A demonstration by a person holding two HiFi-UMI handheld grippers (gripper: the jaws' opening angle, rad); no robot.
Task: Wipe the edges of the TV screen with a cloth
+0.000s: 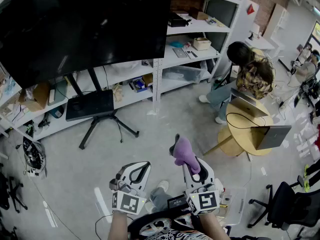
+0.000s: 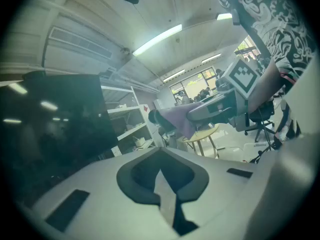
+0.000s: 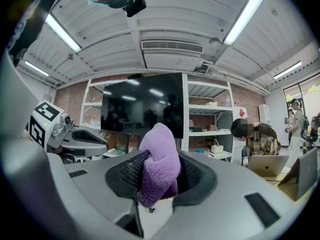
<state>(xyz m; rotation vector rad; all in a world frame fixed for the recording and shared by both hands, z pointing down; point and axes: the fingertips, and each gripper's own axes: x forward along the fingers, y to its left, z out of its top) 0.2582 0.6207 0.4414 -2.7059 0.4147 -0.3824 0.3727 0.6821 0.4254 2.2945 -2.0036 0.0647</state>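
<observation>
Head view first: both grippers are held low, side by side over the grey floor, well apart from the TV (image 1: 85, 24). The TV is the big black screen at upper left, on a dark stand (image 1: 97, 109) with splayed legs, and white shelving (image 1: 187, 59) runs behind it.

The right gripper (image 1: 192, 169) is clamped on a fluffy purple cloth (image 1: 185, 151). In the right gripper view the cloth is bunched up between the jaws and sticks out past them, with the TV straight ahead in the background, so it's nowhere near touching the screen or its edges.

The left gripper (image 1: 136, 171) has nothing in it. Its own view shows the jaws pressed together along a seam, with the TV off to its left and the right gripper with the cloth passing across the background.

Off to the right, a person (image 1: 252, 74) in a patterned shirt leans over a round wooden table (image 1: 240, 134) with an open laptop (image 1: 272, 135) on it.
</observation>
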